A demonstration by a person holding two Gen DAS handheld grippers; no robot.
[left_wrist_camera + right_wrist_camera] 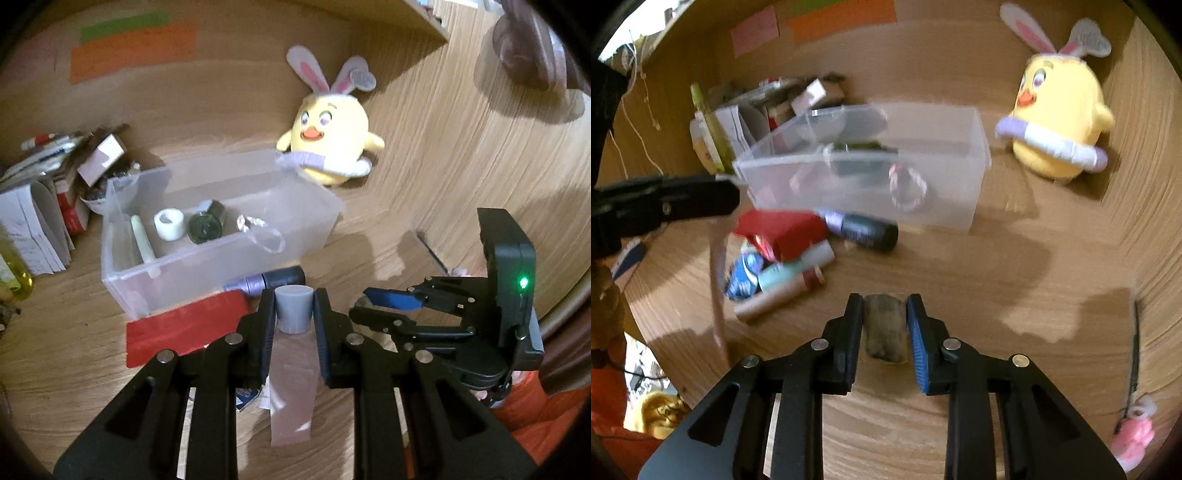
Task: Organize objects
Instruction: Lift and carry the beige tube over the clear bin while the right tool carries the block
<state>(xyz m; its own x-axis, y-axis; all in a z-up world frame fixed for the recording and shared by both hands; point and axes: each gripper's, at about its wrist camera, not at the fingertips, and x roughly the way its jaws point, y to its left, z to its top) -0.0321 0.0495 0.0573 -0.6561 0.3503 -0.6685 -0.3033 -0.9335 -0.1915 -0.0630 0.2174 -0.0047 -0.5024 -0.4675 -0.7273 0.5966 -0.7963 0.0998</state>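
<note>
Wooden desk [960,258], plush chick [1060,122], clear bin [871,162], clutter beside.

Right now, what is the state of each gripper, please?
Left gripper: shut on a grey-capped tube.
Right gripper: shut on a small brownish object.

Grey-capped tube [293,339] hangs in the left claw [294,314] before clear bin [207,258].

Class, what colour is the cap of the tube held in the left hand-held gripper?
Grey; the cap shows best in the left wrist view.
</note>
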